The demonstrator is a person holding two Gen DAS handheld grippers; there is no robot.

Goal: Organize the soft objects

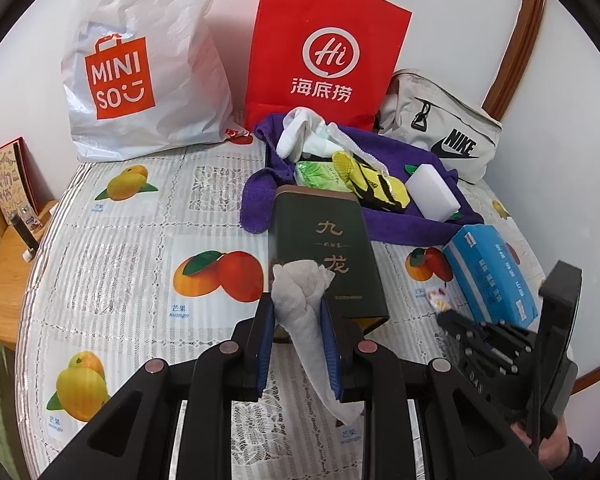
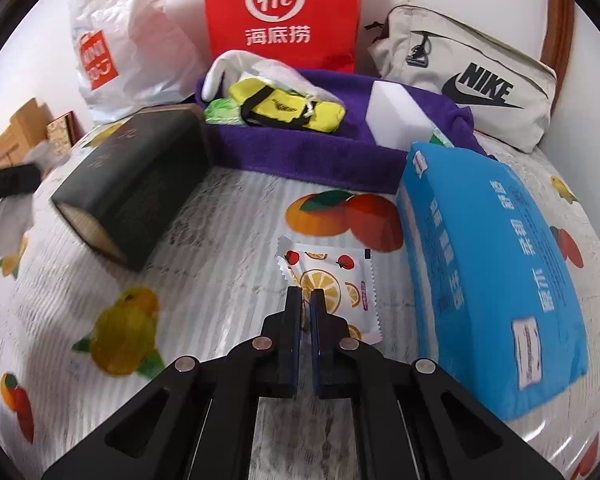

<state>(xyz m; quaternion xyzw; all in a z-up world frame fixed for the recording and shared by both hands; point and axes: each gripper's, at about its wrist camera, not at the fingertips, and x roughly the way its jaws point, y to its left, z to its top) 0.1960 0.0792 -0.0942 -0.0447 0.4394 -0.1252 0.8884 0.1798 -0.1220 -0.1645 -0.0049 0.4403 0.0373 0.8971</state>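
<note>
Partly hidden, the white tissue [image 1: 305,312] held by the left gripper [image 1: 299,312] runs down behind the blue pads, so its lower end shows only as a crumpled tail beneath the fingers, and the base of the dark green tin [image 1: 328,256] just beyond it is masked by the tissue's puffed top. The right gripper [image 2: 306,300] appears at the edge of the left wrist view only as a black frame with part of a hand, cut off by the lens rim. In the right wrist view the left side is motion-blurred and the print on the tin cannot be read. The left fingers are clamped on the tissue, which is pinched between them and stands above the tips. The right fingers are drawn together with only a thin slit between the pads; the fruit-print sachet [image 2: 332,288] lies flat on the tablecloth [image 2: 236,208] directly under and just beyond the tips, and whether its edge is nipped cannot be told. Right of those fingers lies a blue tissue pack [image 2: 488,264], soft-sided and glossy. Beyond the tips a purple towel [image 2: 300,152], plush in texture, carries a white sponge block [image 2: 400,120], a yellow pouch [image 2: 288,110] with black straps, a green packet [image 2: 220,114] and a white sock [image 2: 220,70].
</note>
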